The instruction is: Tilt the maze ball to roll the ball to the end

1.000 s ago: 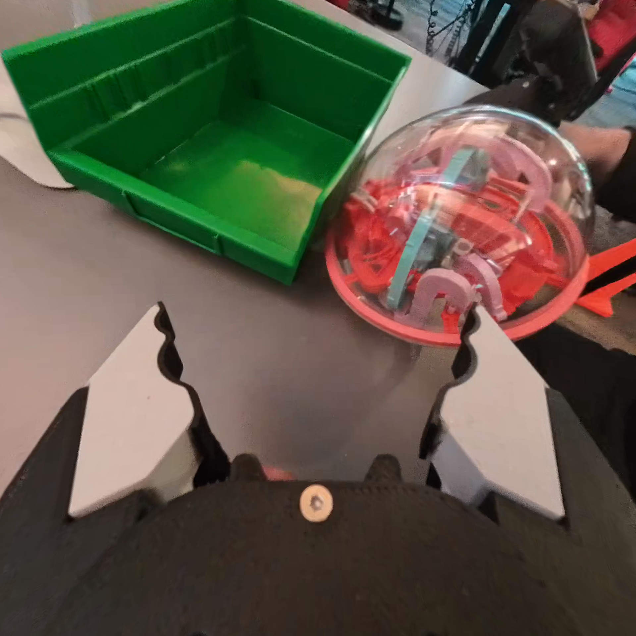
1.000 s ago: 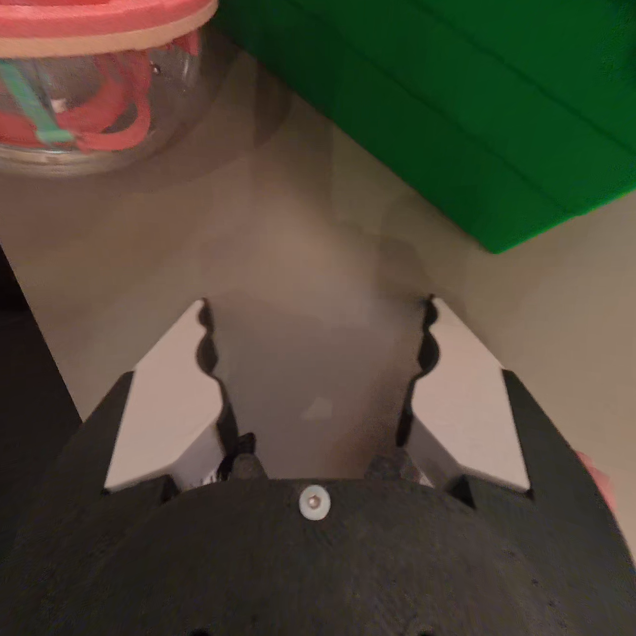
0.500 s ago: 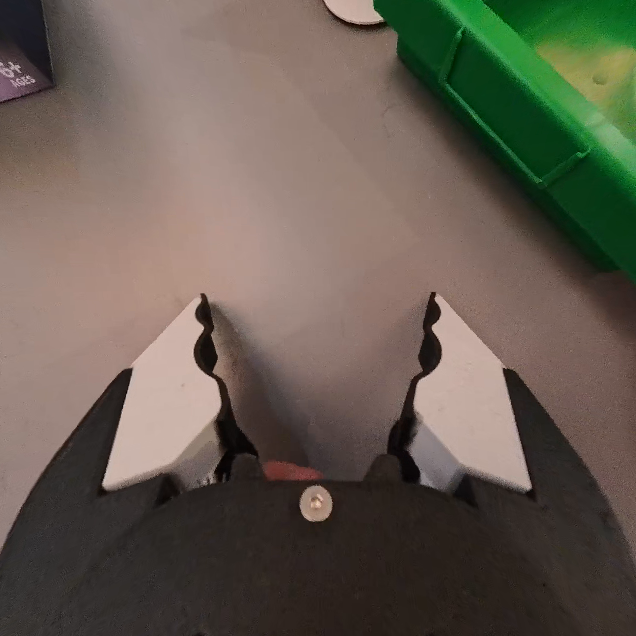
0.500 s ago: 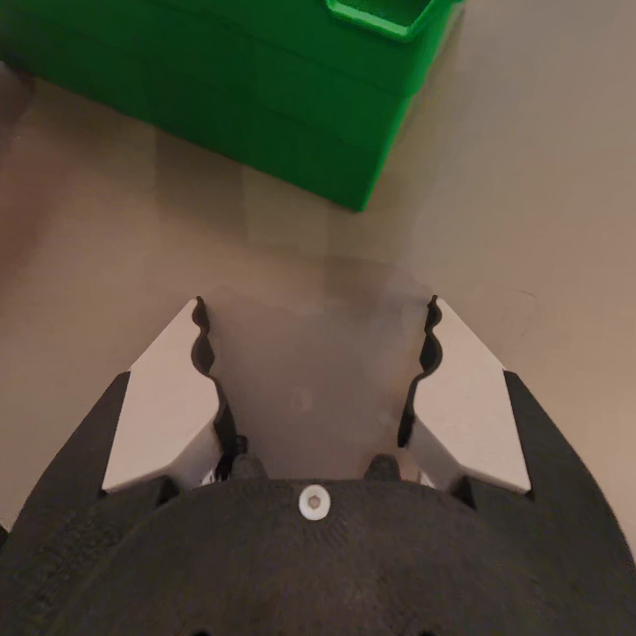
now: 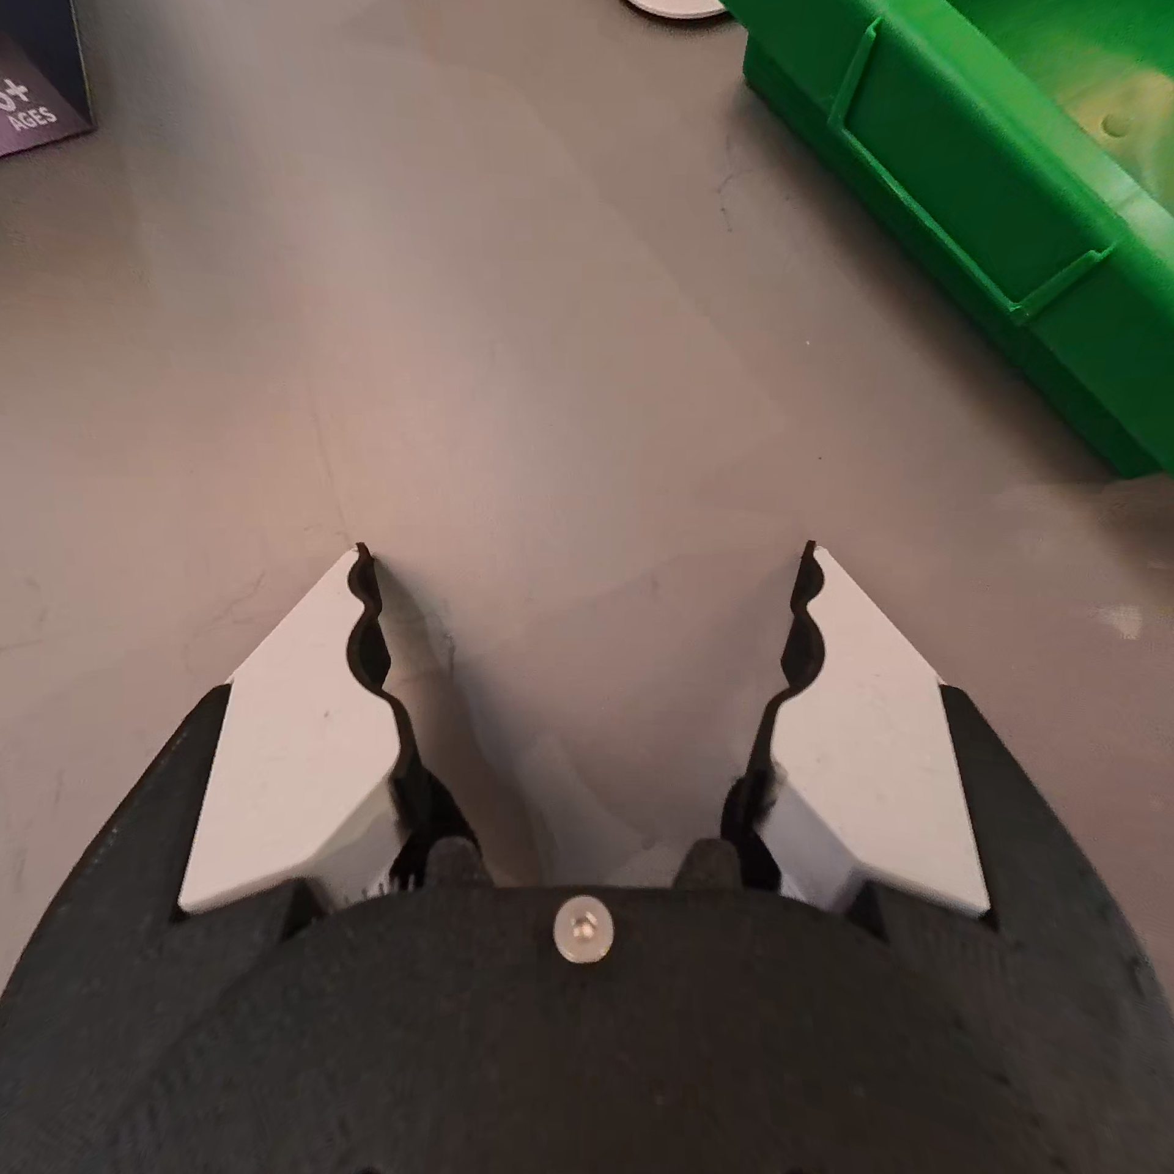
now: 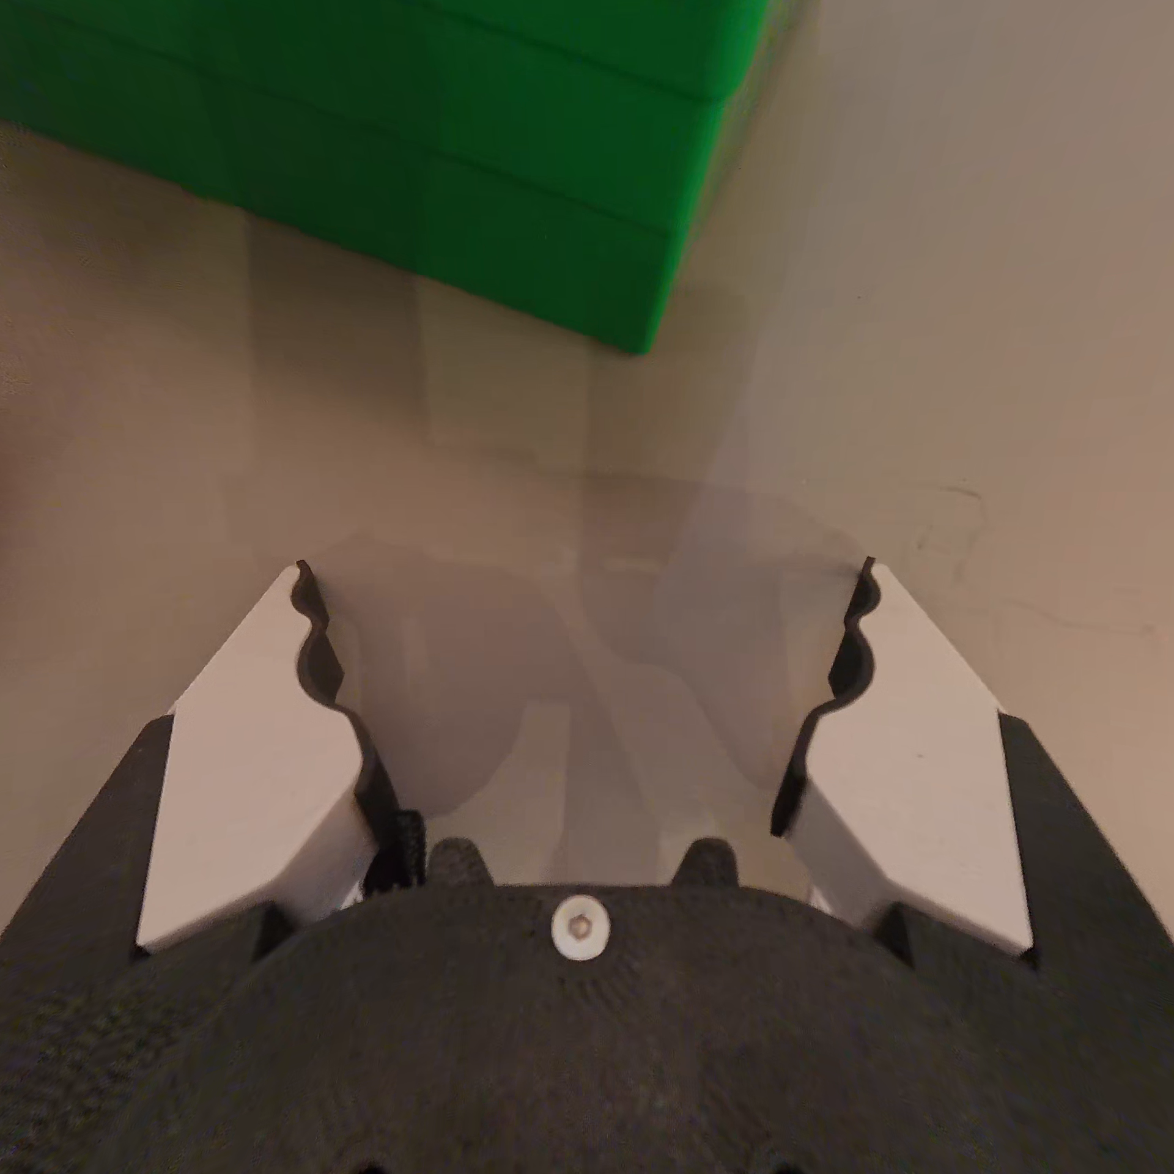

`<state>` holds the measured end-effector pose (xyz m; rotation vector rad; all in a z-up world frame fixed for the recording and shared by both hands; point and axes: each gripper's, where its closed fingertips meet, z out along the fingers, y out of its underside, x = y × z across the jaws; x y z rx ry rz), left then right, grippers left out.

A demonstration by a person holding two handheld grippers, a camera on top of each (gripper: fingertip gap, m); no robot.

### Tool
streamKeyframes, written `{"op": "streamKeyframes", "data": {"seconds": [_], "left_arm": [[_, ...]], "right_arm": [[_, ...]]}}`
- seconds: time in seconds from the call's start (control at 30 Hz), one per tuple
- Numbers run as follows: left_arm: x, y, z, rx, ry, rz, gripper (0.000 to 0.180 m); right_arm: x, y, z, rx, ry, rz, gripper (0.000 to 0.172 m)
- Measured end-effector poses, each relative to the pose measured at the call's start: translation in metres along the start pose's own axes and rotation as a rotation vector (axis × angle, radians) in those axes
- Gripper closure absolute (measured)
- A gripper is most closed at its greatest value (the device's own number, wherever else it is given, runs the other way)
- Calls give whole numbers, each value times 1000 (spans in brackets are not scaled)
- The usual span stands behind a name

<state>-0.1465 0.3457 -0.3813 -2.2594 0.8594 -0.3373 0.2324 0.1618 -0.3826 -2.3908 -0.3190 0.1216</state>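
1. Left tongs (image 5: 583,553): spread wide, white fingers (image 5: 298,730) apart with only bare grey desk (image 5: 508,317) between them; nothing is gripped.
2. Ahead and to the left of the left tongs the desk lies open; a dark box (image 5: 32,82) sits at the far left corner of the left wrist view, well apart from the tips.
3. Green bin (image 5: 953,190): ahead and to the right of the left tongs, its front wall running diagonally, its near corner lying beyond the right fingertip.
4. A white round object (image 5: 673,5) shows only as an edge, far ahead, just left of the bin.
5. Right tongs (image 6: 586,562): spread wide, with shadowed desk (image 6: 953,254) between the tips.
6. Green bin (image 6: 445,159) lies ahead and left of the right tongs; its corner points toward them, leaving free desk to the right.
7. Maze ball: not visible in either view; its place cannot be told.
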Motion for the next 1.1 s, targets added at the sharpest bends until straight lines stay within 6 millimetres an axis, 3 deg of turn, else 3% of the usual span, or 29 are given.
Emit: {"op": "streamKeyframes", "data": {"seconds": [0.4,0.63,1.1], "left_arm": [[-2,0,0,0,1,2,55],[0,-2,4,-10,6,7,46],[1,-1,5,-19,23,26,37]], "right_arm": [[0,-7,5,-1,18,19,16],[2,-8,7,-6,20,26,15],[6,-20,19,-3,133,151,16]]}}
